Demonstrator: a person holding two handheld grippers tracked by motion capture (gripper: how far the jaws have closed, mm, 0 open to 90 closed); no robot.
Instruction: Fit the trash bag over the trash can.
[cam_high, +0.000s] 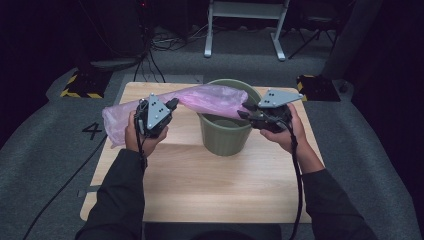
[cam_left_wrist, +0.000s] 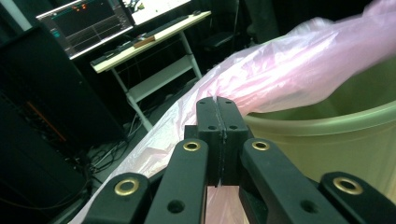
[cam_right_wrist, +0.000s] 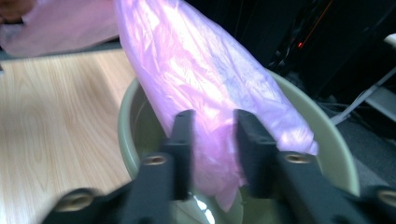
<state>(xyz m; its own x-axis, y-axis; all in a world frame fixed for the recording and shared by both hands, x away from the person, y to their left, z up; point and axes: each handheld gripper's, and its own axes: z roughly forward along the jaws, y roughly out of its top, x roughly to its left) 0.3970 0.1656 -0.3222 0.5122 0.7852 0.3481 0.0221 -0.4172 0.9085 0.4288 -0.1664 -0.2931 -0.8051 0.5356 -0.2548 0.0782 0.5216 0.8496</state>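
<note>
High view: left claw (cam_high: 172, 104) is closed on the pink plastic bag (cam_high: 210, 97); in the left gripper view its jaws meet with film pinched between them. Right claw (cam_high: 245, 111) is part open, its jaws straddling the bag's end over the green bucket (cam_high: 225, 137); whether they press the film cannot be told. Bag long axis runs left to right across the tabletop (cam_high: 200, 185), from beyond the left hand (cam_high: 137, 135) to the bucket rim, with the right end hanging into the bucket mouth.
</note>
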